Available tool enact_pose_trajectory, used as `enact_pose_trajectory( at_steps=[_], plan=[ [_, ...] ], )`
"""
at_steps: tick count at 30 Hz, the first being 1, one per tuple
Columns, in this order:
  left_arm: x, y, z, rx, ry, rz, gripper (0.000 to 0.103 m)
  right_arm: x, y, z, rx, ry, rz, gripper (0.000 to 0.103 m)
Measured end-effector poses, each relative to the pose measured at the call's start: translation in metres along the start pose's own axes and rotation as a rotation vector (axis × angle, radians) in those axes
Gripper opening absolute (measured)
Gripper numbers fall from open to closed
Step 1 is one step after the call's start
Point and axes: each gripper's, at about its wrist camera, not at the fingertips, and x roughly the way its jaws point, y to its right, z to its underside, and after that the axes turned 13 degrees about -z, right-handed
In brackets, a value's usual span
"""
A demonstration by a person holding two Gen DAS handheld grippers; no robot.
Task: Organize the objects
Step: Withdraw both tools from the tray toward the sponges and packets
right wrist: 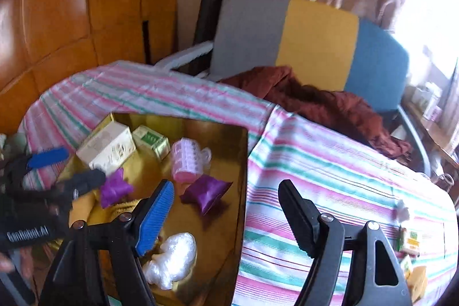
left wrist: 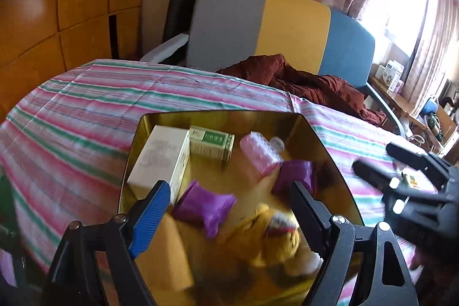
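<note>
Yellow packet (left wrist: 266,237): motion-blurred under the left gripper, print unreadable.
Small boxes (right wrist: 410,243): at the right edge, labels too small to read.
Tray (left wrist: 321,139): near rim cut off below.

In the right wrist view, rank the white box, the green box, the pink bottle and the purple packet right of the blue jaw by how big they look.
1. white box
2. pink bottle
3. purple packet, which lies nearer the camera, so its place against the bottle is unsure
4. green box

All lie in the gold tray.
</note>
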Motion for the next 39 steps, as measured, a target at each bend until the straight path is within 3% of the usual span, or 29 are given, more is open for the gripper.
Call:
enact_pose_trajectory(
  at_steps=[2, 6, 9, 15, 17, 18, 27, 34, 39],
  plan=[
    [-0.006, -0.001, 0.006, 0.002, 0.006, -0.005, 0.085, -0.003, 0.005, 0.000, 0.049, 0.006, 0.022, 0.082],
    [-0.018, -0.001, 0.013, 0.014, 0.028, -0.022, 0.086, -0.005, 0.022, 0.009, 0.217, -0.060, -0.114, 0.082],
    [-0.030, 0.000, 0.016, 0.022, 0.060, -0.034, 0.090, -0.009, 0.030, 0.018, 0.298, -0.074, -0.169, 0.082],
    [-0.049, 0.003, 0.028, 0.047, 0.106, -0.049, 0.092, -0.027, 0.009, 0.036, 0.199, -0.017, -0.246, 0.084],
    [-0.051, 0.004, 0.031, 0.052, 0.106, -0.049, 0.093, -0.027, 0.002, 0.043, 0.187, -0.045, -0.290, 0.103],
    [-0.052, 0.005, 0.033, 0.055, 0.106, -0.049, 0.093, -0.028, -0.001, 0.047, 0.182, -0.053, -0.303, 0.103],
    [-0.052, 0.006, 0.045, 0.067, 0.086, -0.053, 0.093, -0.047, -0.010, 0.070, 0.117, -0.046, -0.207, 0.103],
    [-0.051, 0.006, 0.049, 0.068, 0.078, -0.051, 0.093, -0.060, 0.001, 0.076, 0.129, -0.006, -0.047, 0.103],
    [-0.050, 0.007, 0.050, 0.071, 0.074, -0.053, 0.093, -0.056, 0.014, 0.082, 0.149, -0.038, -0.020, 0.103]
  ],
)
